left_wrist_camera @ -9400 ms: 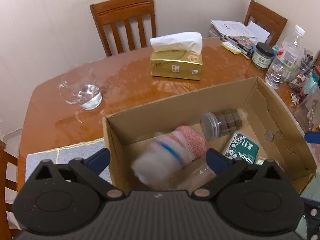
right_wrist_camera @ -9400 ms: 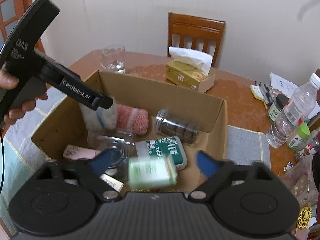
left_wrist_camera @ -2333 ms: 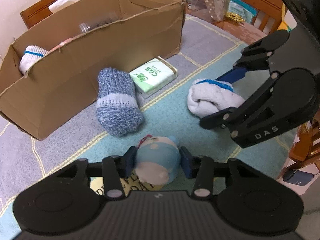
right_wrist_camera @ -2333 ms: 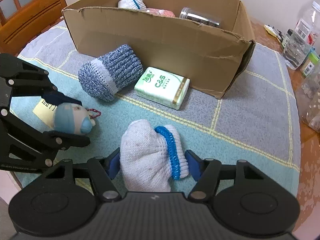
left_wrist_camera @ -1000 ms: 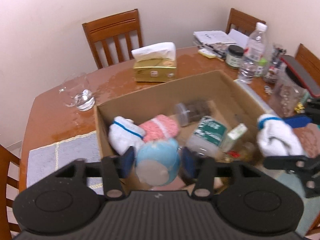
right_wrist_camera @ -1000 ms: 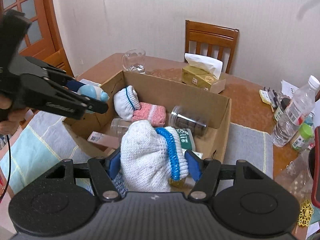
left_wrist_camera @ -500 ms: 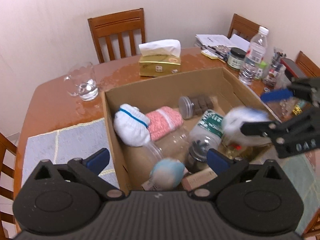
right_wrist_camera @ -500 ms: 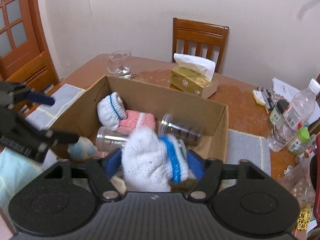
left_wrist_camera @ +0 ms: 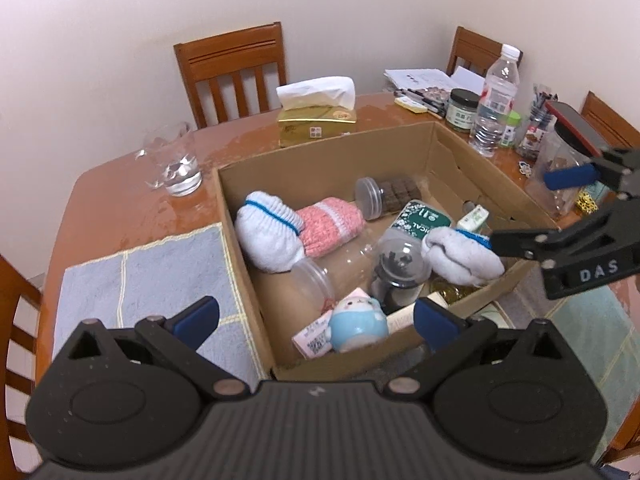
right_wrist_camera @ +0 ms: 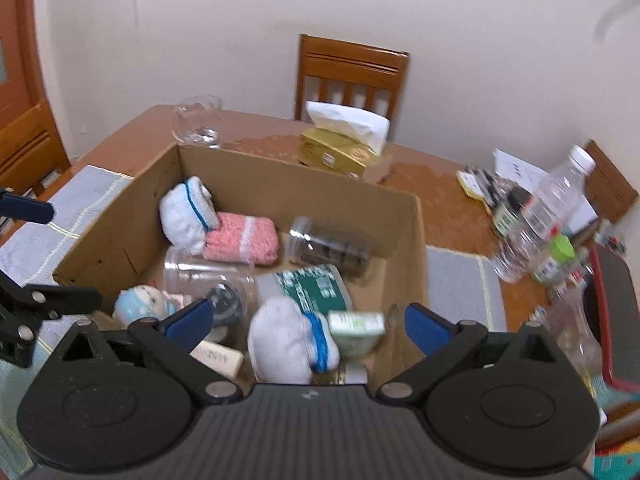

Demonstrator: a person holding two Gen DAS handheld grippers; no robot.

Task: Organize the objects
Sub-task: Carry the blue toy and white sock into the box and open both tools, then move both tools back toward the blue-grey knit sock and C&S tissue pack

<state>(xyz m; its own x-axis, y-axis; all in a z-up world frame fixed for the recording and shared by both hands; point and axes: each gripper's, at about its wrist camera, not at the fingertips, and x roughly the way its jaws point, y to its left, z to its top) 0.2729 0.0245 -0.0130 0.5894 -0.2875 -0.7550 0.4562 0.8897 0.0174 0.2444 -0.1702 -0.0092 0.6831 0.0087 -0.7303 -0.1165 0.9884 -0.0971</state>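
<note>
- Left gripper (left_wrist_camera: 316, 316): jaws released, wide; doll (left_wrist_camera: 359, 322) below them, in box (left_wrist_camera: 256, 280).
- Right gripper (right_wrist_camera: 306, 322): jaws just opened; sock (right_wrist_camera: 290, 340) lies loose between them in the box.

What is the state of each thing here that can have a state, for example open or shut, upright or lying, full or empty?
Left gripper: jaws open, holding nothing.
Right gripper: jaws have just been opening, holding nothing.
Cardboard box: open on top.
Blue plush toy: lying in the box.
White sock with blue band: lying in the box.
Jar of dark cubes: lying, lid on.
Water bottle: upright, capped.
Glass: upright, some water.
</note>
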